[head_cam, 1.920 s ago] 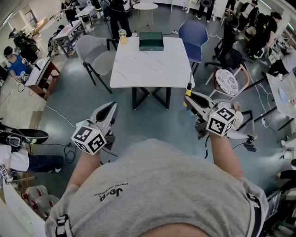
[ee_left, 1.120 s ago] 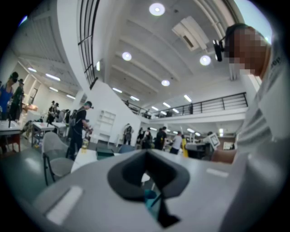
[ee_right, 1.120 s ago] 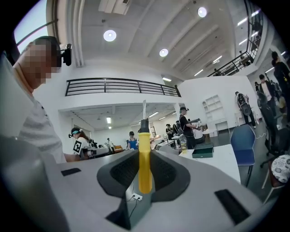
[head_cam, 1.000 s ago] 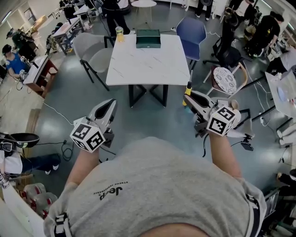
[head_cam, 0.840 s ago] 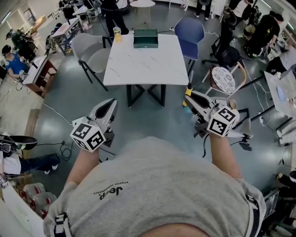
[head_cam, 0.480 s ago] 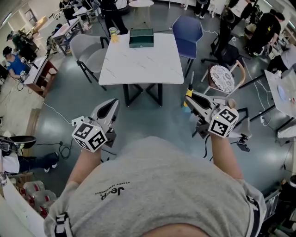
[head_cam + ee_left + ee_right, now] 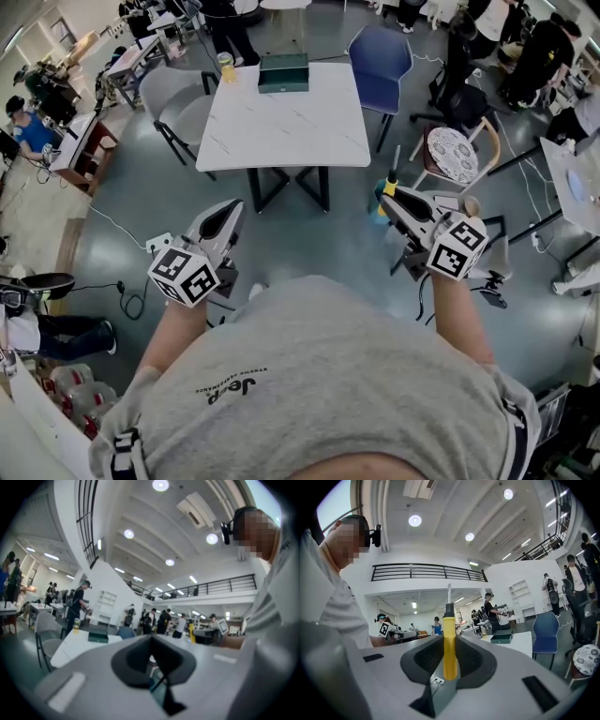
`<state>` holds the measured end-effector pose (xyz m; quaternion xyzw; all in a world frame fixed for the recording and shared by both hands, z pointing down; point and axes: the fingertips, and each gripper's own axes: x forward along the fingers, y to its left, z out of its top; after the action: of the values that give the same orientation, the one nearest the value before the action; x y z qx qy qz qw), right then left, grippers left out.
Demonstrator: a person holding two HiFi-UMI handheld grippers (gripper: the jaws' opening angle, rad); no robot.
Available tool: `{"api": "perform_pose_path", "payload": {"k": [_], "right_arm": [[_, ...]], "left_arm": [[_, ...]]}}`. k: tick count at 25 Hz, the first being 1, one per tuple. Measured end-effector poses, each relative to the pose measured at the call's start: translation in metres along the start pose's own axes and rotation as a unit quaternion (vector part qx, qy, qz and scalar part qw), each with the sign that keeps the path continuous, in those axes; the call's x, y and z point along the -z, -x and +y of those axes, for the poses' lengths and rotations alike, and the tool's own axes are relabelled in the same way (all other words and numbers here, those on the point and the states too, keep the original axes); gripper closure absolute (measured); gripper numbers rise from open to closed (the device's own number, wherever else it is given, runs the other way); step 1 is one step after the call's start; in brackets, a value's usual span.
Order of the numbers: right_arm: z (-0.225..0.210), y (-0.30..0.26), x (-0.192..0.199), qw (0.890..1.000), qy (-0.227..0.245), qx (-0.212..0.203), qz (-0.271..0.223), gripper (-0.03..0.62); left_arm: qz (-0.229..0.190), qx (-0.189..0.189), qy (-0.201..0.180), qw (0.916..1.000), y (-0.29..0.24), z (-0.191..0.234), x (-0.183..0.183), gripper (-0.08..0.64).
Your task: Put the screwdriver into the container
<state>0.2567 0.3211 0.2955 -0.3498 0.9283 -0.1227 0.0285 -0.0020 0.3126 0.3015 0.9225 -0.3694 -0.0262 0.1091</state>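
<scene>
The right gripper point(image 7: 450, 660) clamps a screwdriver point(image 7: 449, 634) by its yellow handle; the left gripper point(image 7: 151, 644) is closed and empty; a green container point(image 7: 283, 72) sits on a white table point(image 7: 281, 127)

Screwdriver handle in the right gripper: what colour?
The screwdriver handle is yellow; clearest in the right gripper view.

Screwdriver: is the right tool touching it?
Touching. The right gripper view shows the right tool clamped on the screwdriver, with a pad pressing each side of its yellow handle.
</scene>
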Motion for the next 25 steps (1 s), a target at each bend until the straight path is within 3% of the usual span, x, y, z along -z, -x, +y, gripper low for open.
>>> {"api": "perform_pose_path", "payload": {"k": [10,19,25], "right_arm": [[-0.025,-0.053,-0.010,0.999,0.013,0.039,0.000,0.515],[-0.043,-0.179,-0.039,0.997,0.025,0.073,-0.012,0.515],[-0.050,-0.268,-0.056,0.996,0.027,0.078,-0.022,0.515]], "left_arm": [[-0.004,0.042,0.005,0.9991,-0.031,0.065,-0.010,0.560],[-0.006,0.081,-0.004,0.9967,-0.056,0.195,-0.059,0.560],[-0.007,0.082,0.004,0.9966,-0.059,0.286,-0.079,0.560]]}}
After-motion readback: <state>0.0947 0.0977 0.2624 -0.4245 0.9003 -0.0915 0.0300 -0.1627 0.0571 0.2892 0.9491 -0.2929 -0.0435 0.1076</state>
